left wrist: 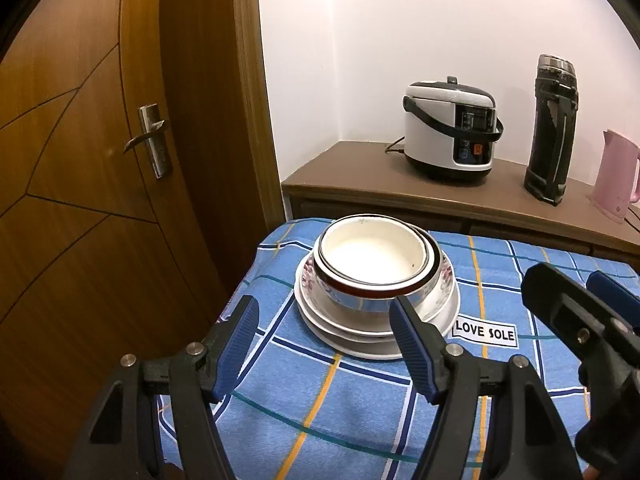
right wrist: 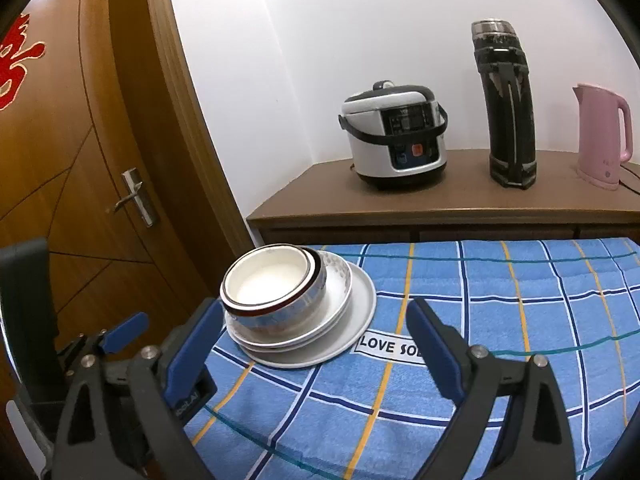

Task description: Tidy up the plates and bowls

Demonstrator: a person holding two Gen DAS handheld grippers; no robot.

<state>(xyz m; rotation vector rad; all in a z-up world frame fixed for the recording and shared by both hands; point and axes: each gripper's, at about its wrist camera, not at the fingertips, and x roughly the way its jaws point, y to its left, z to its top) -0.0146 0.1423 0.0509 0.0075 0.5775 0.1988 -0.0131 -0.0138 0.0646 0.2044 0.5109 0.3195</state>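
Going by the LOVE SOLE label point(right wrist: 390, 347) as our landmark: our left gripper point(left wrist: 324, 320) hangs just left of it with jaws wide apart and empty, the stack of bowls point(right wrist: 276, 284) nested on plates point(right wrist: 356, 312) sits touching the label's left edge, and our right gripper point(right wrist: 316, 324) hovers near the label, jaws spread too. Ceramic looks heavy, slick and chippable, so we'd pinch the top bowl's rim.

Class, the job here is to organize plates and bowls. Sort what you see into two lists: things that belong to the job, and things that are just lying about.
Belongs to the job:
bowls, nested on top
plates, stacked beneath
left gripper, open, empty
right gripper, open, empty

Just lying about:
rice cooker
black flask
pink kettle
sideboard
blue cloth
door
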